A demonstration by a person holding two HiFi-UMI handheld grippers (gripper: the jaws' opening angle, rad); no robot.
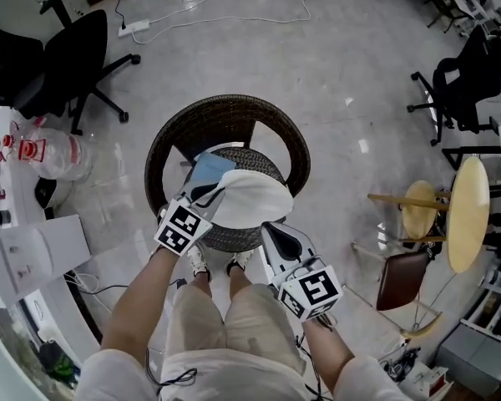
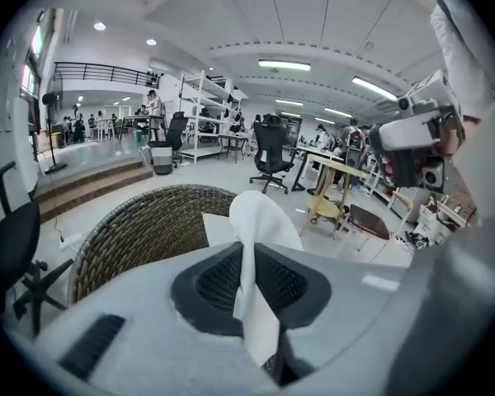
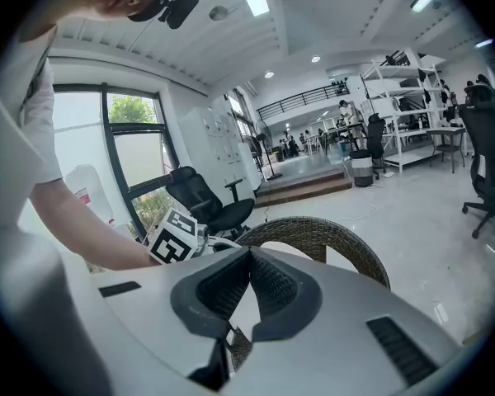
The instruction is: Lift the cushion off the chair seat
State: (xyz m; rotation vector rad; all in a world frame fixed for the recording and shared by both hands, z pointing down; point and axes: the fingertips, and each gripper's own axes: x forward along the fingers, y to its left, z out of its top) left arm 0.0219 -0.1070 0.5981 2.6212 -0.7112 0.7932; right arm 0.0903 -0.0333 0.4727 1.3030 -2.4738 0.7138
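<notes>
Item under inspection: the white soft fabric cushion (image 1: 252, 199), held over the seat of the round dark wicker chair (image 1: 225, 107) and drooping in a fold. The left gripper (image 1: 202, 197) has its jaws all but closed, pinching the cushion's left edge. The right gripper (image 1: 270, 229) has its jaws closed, apparently on the near right edge. Judged light, limp and prone to sag, so it is best held by opposite edges.

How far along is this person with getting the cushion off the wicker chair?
Done: both grips look made, with the left gripper and right gripper each shut on an edge of the white cushion. In hand: the cushion hangs between them, apparently just above the wicker chair. Left: carrying it clear of the seat.
</notes>
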